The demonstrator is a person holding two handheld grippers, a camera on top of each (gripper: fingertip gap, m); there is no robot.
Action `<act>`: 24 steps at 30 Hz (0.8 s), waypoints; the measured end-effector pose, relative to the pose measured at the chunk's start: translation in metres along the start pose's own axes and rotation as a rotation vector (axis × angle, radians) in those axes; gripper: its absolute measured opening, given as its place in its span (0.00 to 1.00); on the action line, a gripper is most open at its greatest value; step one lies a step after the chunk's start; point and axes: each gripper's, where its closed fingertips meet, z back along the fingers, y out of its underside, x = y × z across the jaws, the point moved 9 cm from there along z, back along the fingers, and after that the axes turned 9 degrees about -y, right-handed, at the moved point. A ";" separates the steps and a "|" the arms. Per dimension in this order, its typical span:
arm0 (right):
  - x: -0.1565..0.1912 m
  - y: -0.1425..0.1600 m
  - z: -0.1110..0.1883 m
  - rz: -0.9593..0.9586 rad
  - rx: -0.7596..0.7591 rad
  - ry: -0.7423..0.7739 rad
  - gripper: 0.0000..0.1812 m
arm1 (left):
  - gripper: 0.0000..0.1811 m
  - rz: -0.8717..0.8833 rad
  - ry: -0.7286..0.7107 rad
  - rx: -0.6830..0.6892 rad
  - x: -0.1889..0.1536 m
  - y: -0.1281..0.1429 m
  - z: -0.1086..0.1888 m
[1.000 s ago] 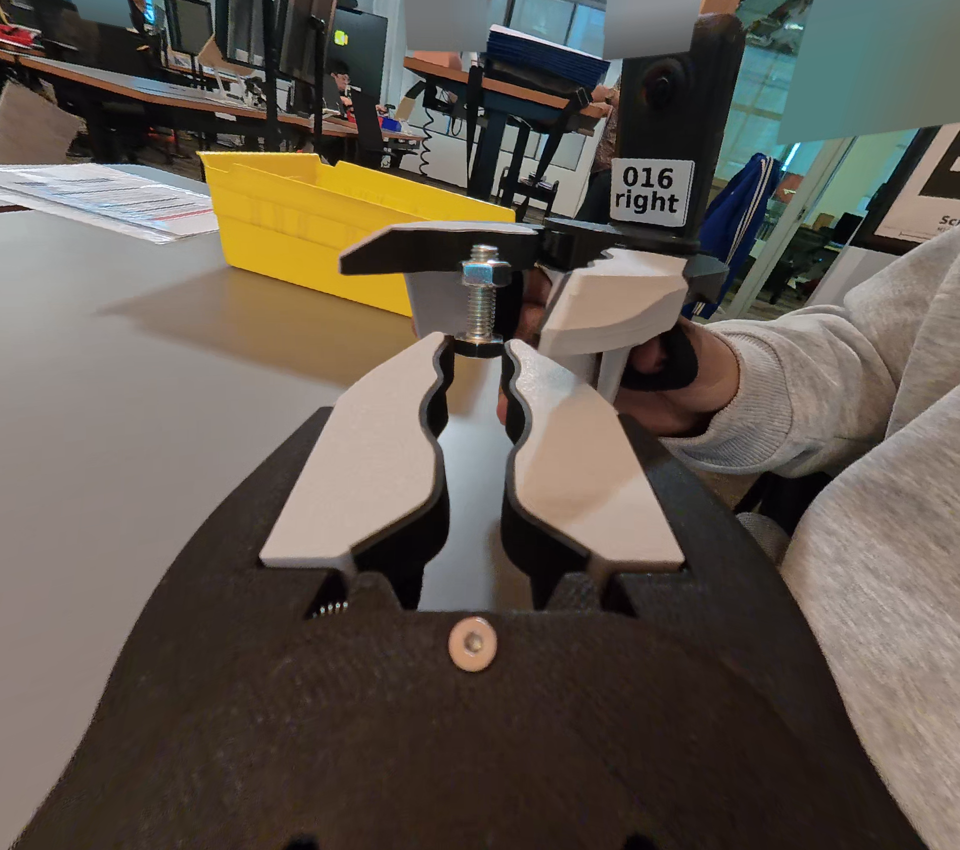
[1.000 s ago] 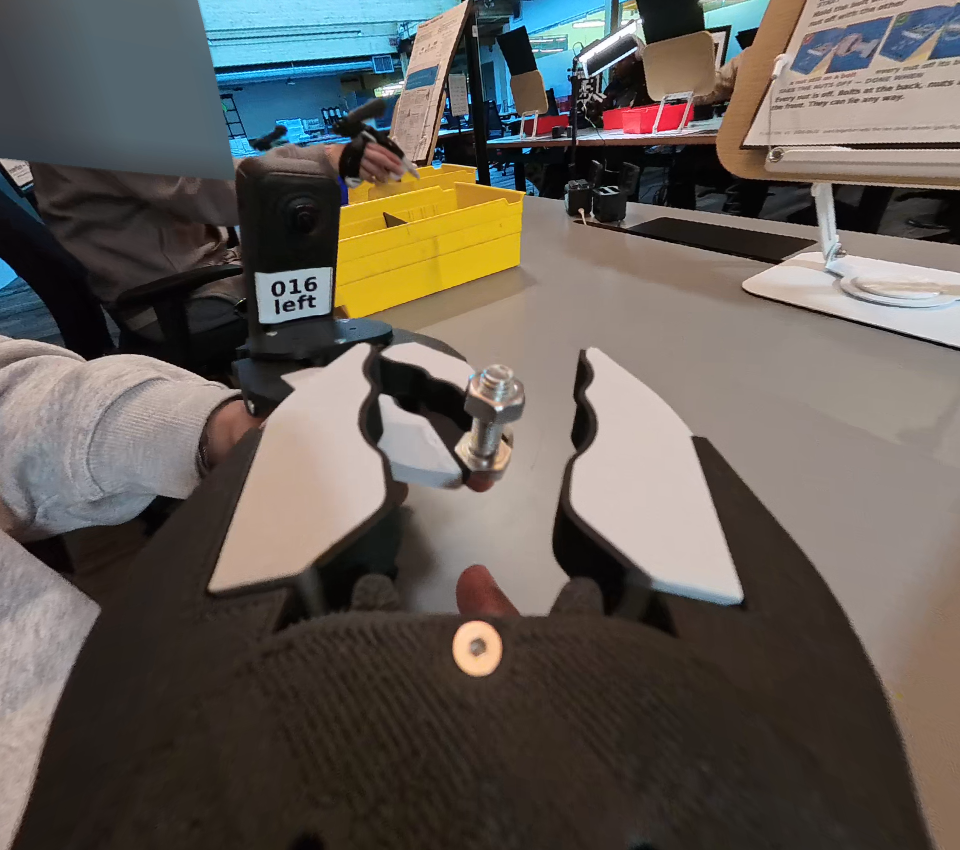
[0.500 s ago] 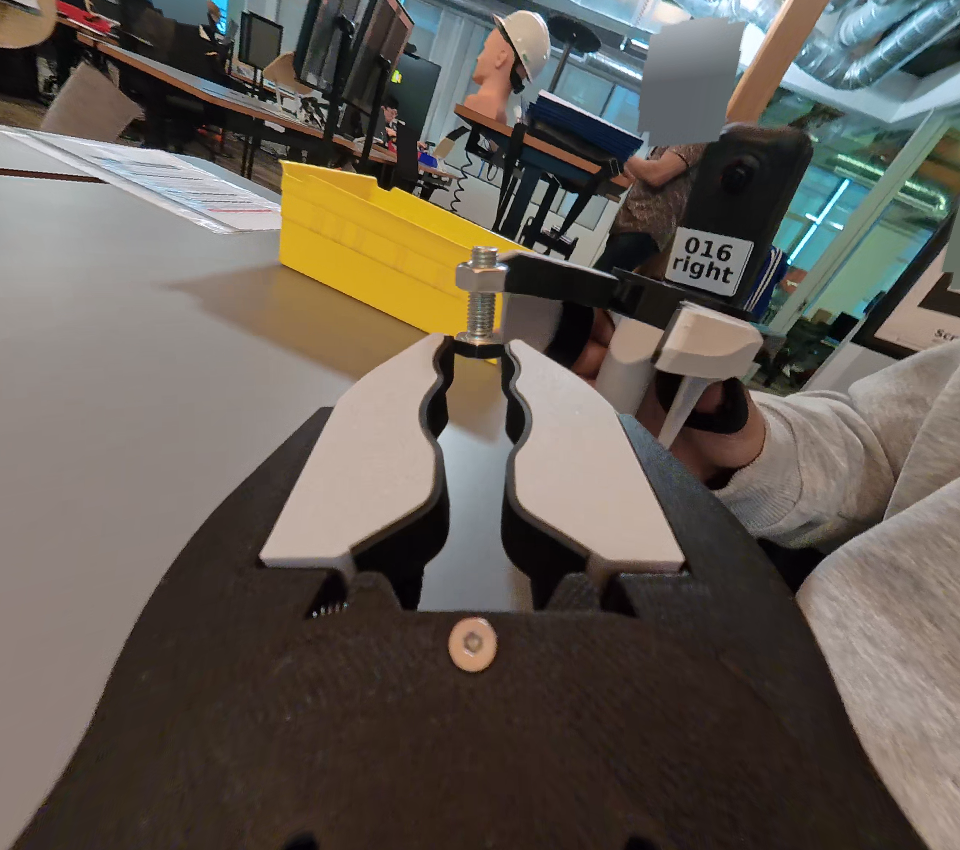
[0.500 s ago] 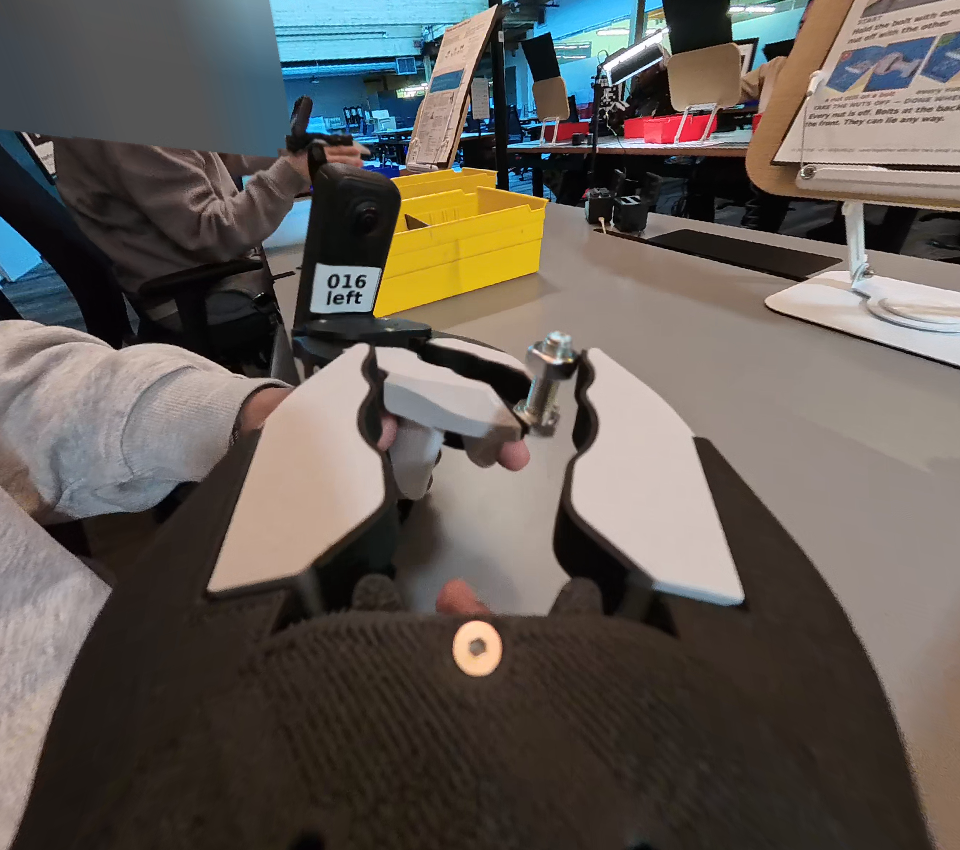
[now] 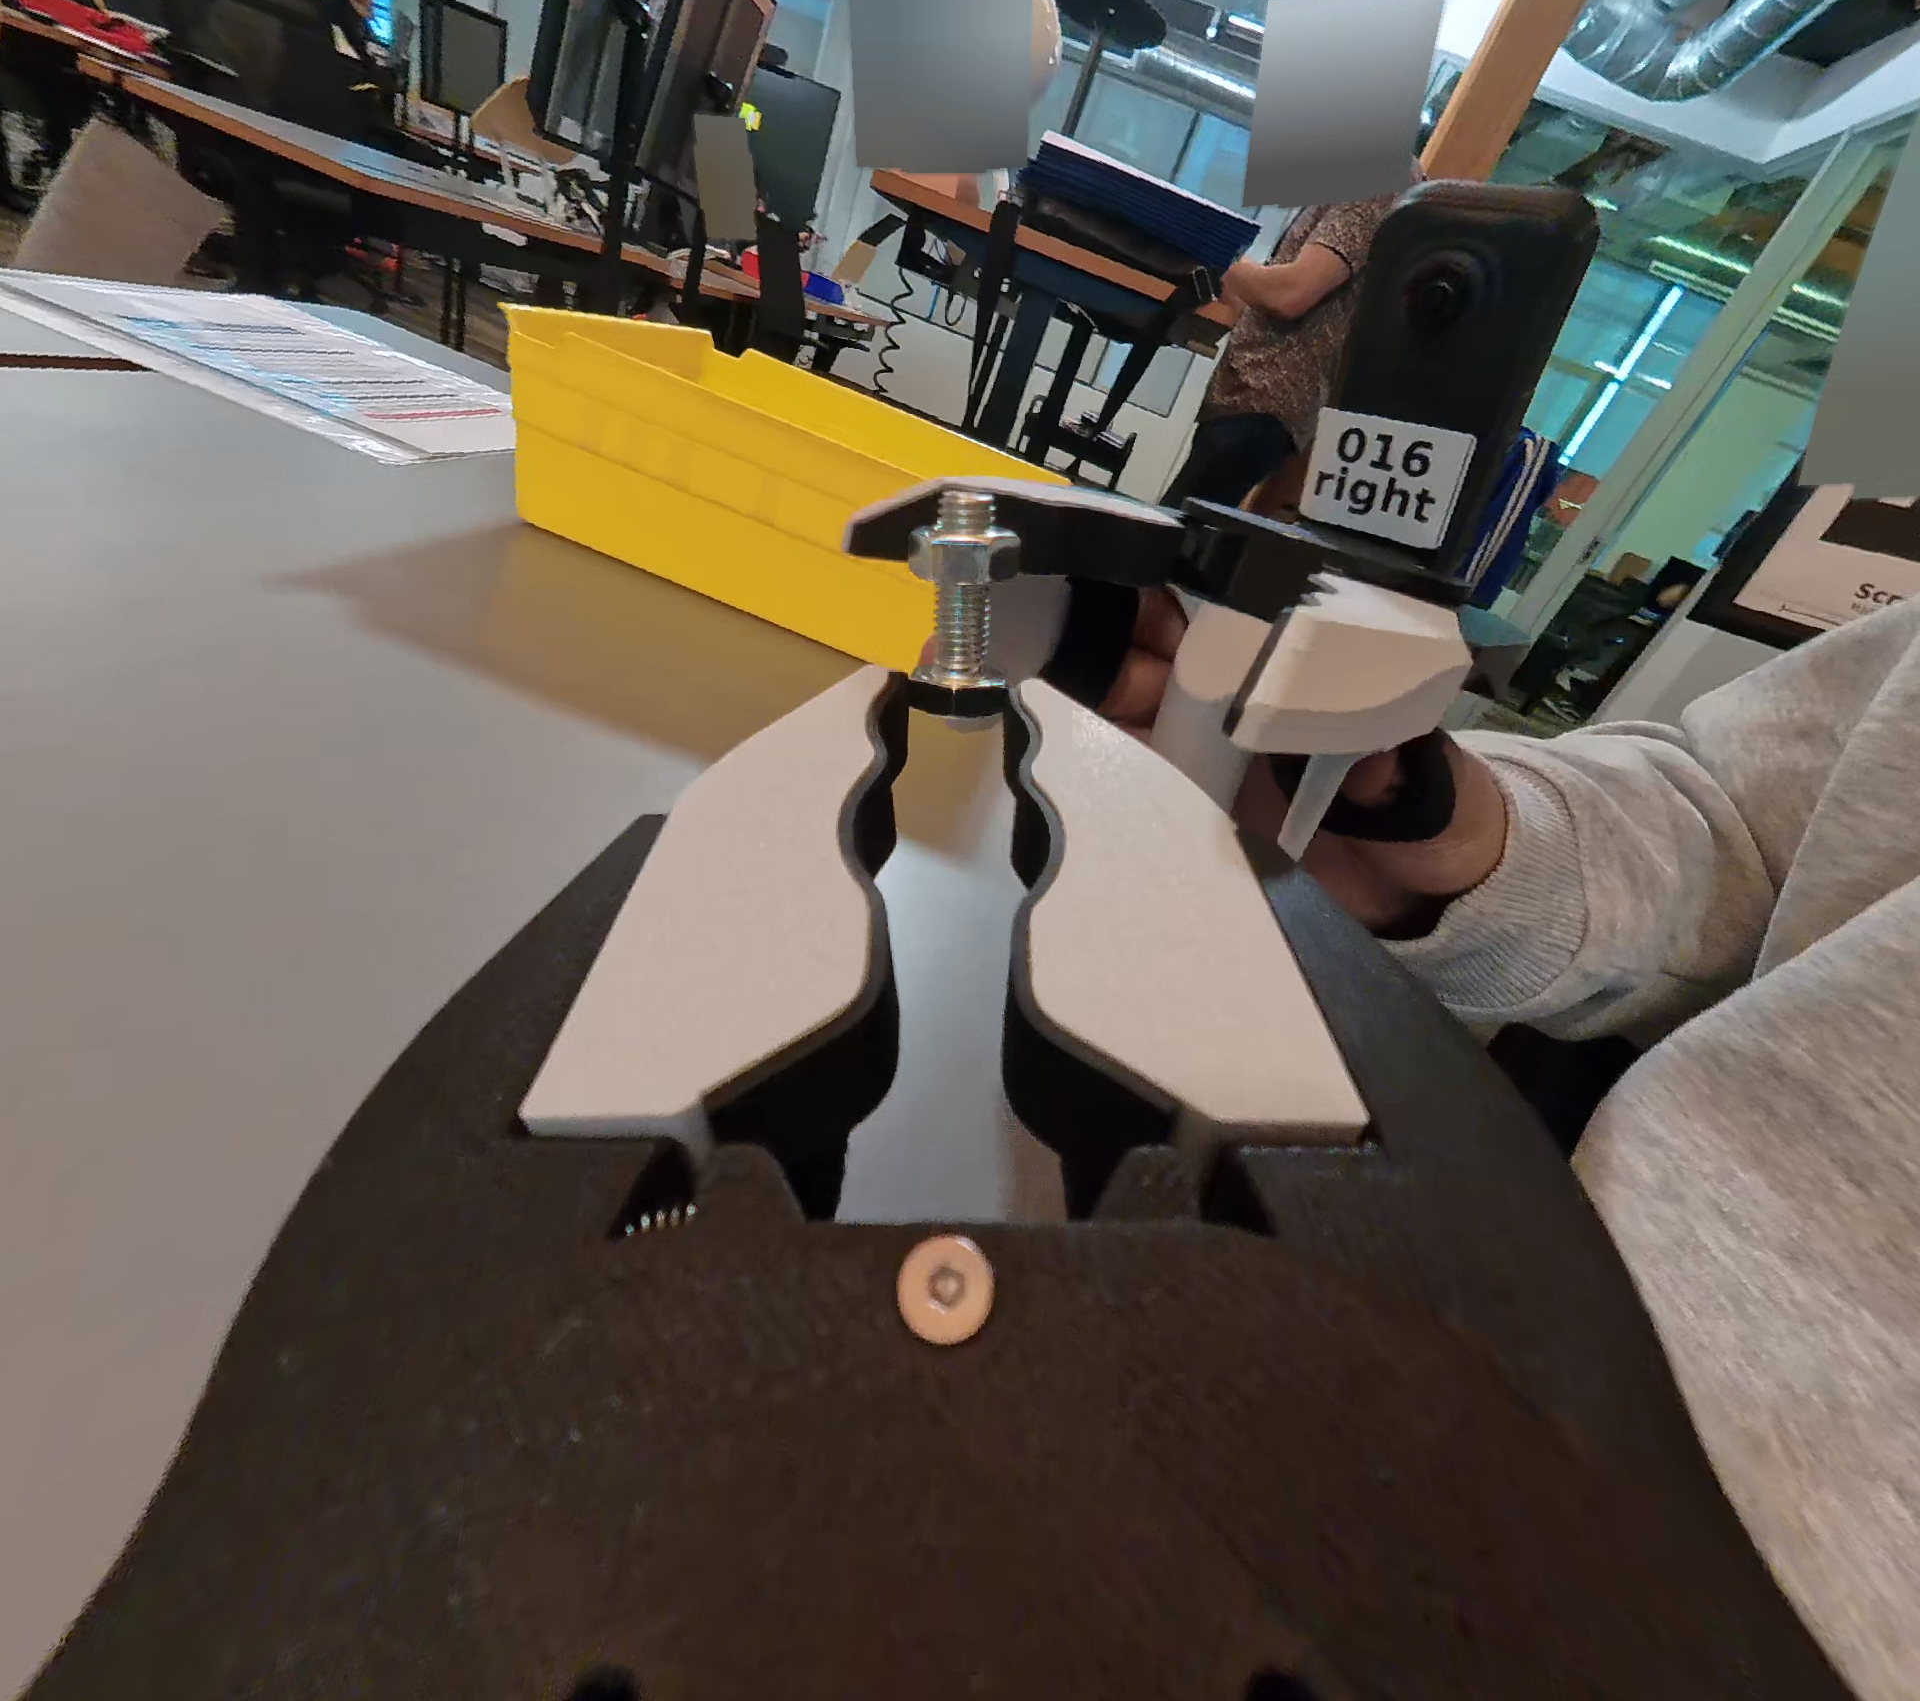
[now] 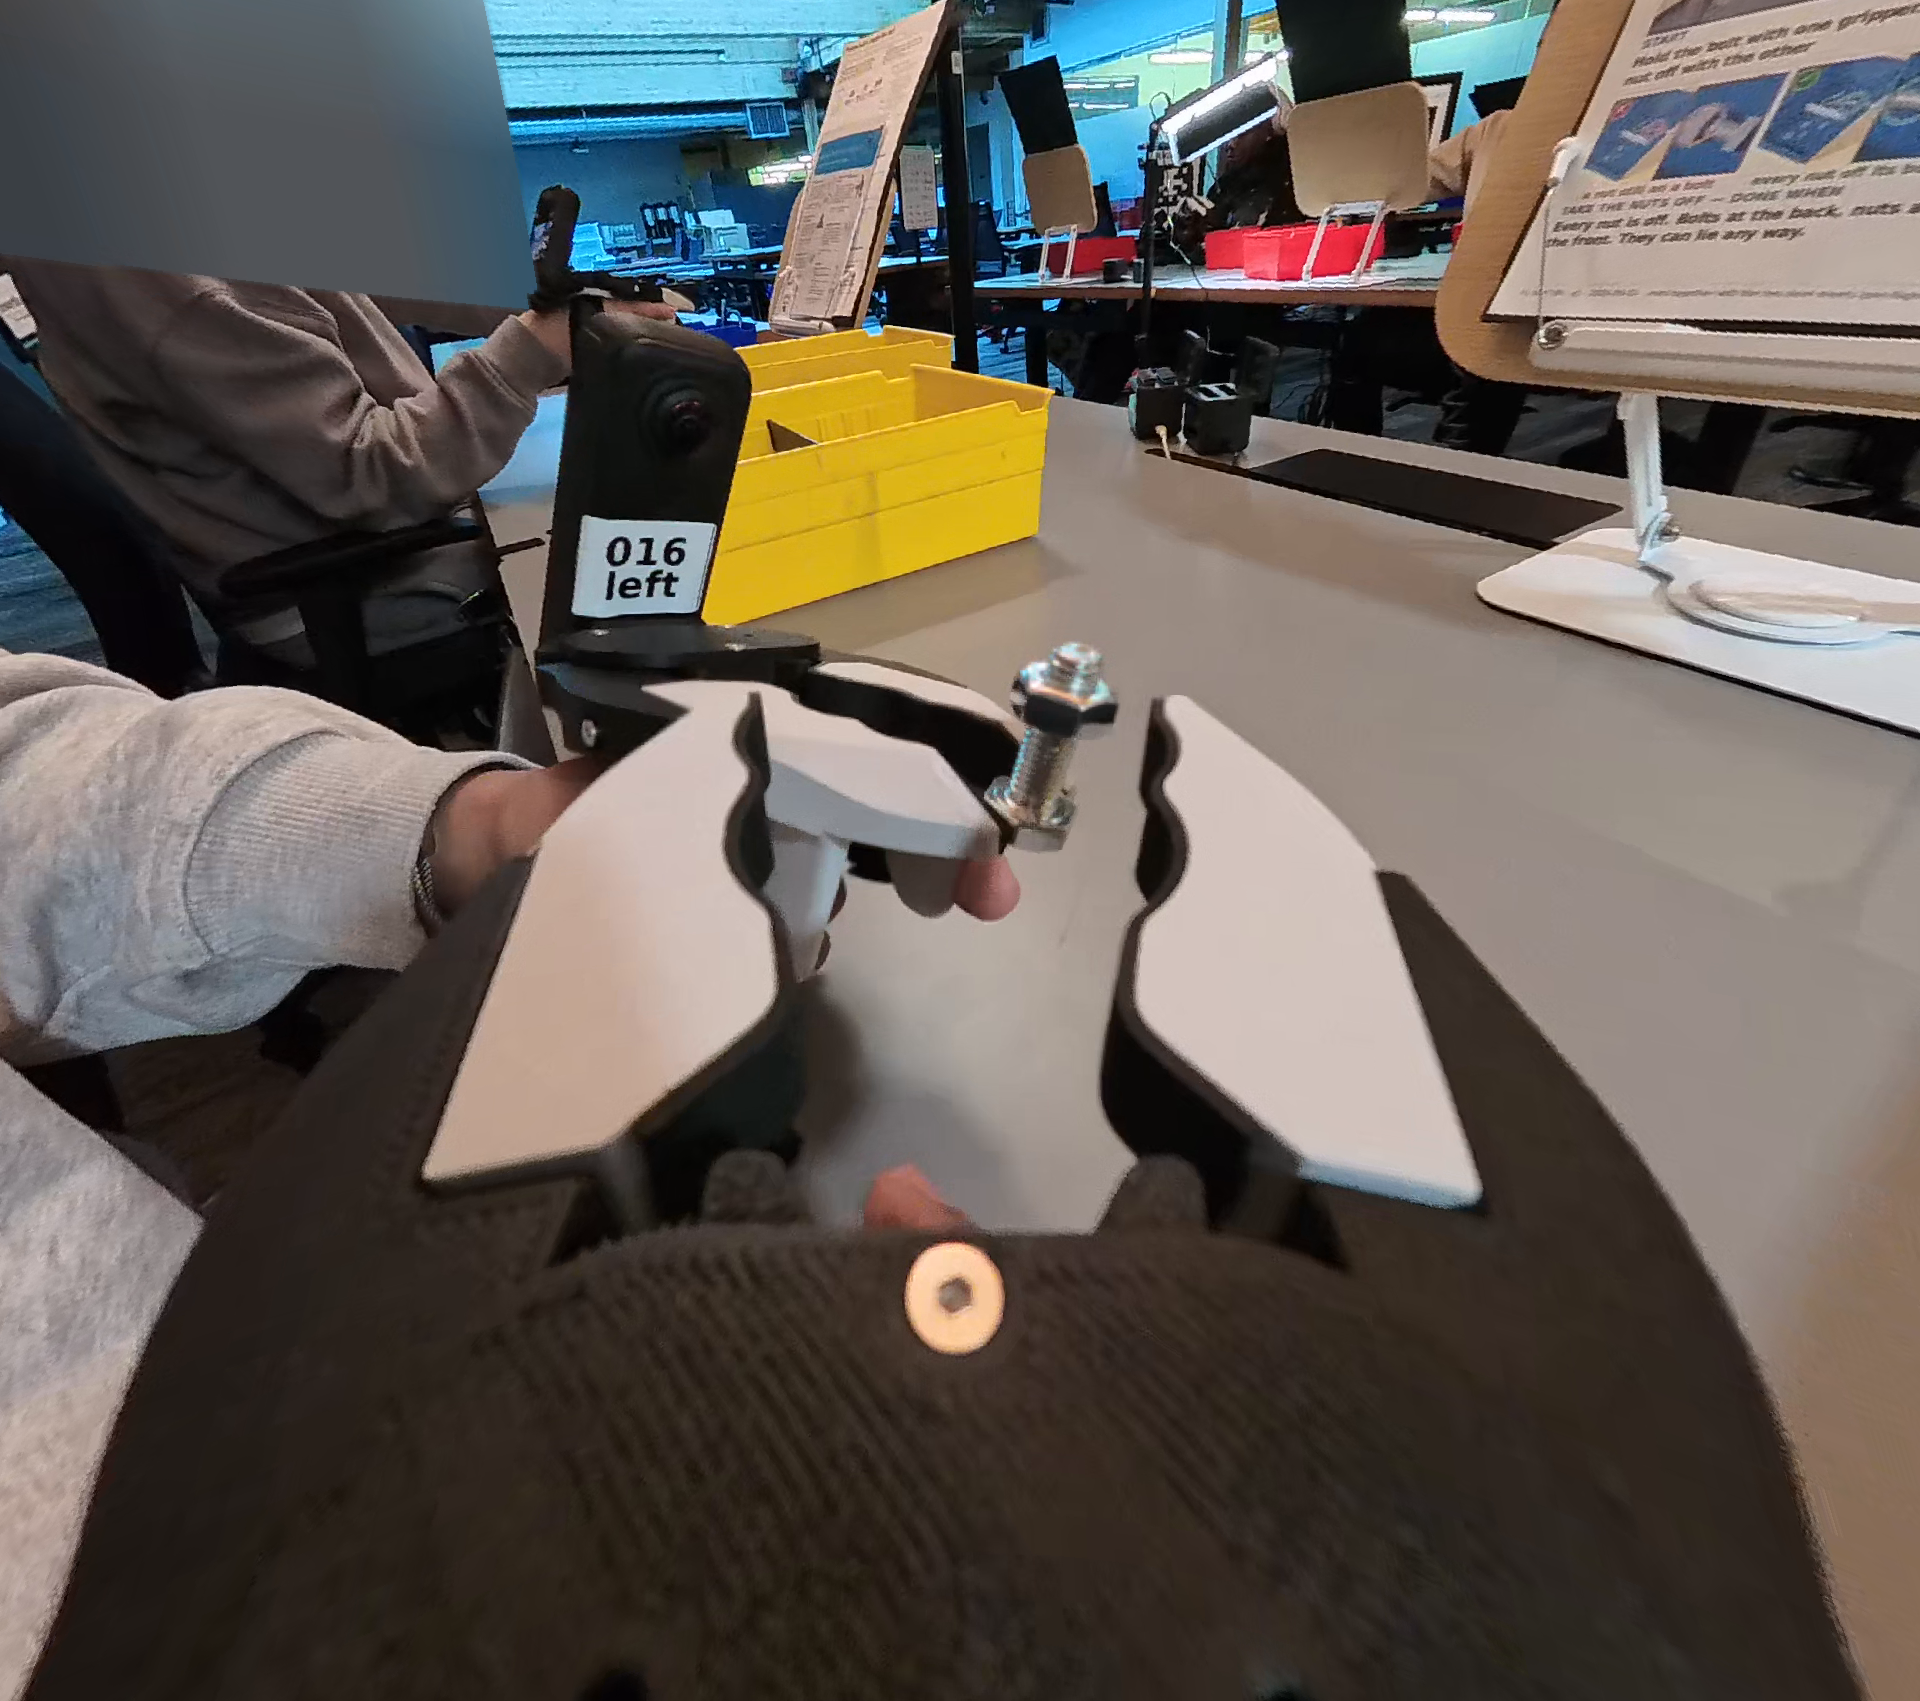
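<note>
My left gripper [image 5: 951, 697] is shut on the head of a steel bolt [image 5: 961, 623] and holds it upright above the grey table [image 5: 260, 768]. A hex nut [image 5: 964, 555] sits near the top of the thread. My right gripper [image 6: 951, 732] is open, its fingers [image 5: 1039, 524] on either side of the nut at the nut's height. In the right wrist view the bolt [image 6: 1044, 763] with the nut [image 6: 1065, 697] tilts between my open fingers, nearer the right one and not touching. The left gripper [image 6: 1013, 832] pinches its lower end.
A yellow bin [image 5: 675, 456] stands on the table behind the grippers; it also shows in the right wrist view [image 6: 883, 477]. A printed sheet [image 5: 312, 373] lies at the far left. A document stand [image 6: 1714, 93] on a white base [image 6: 1714, 612] and a black mat [image 6: 1403, 488] are to the right. People sit at neighbouring desks. Only a small space, under 4 cm, lies between the two pairs of fingers.
My right gripper has shifted around the bolt's upper end and stayed open; the nut now sits more between its fingers. My left gripper has kept its hold on the bolt.
</note>
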 end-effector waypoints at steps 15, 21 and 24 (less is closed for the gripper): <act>0.009 0.004 -0.009 0.035 0.044 -0.041 0.45 | 0.10 -0.002 0.012 0.011 -0.003 0.001 -0.001; 0.004 0.001 -0.003 0.004 0.011 -0.030 0.39 | 0.10 0.025 -0.043 -0.009 0.006 -0.002 0.003; 0.000 0.001 0.001 -0.028 -0.001 -0.012 0.37 | 0.10 0.010 -0.042 -0.001 0.005 -0.001 0.002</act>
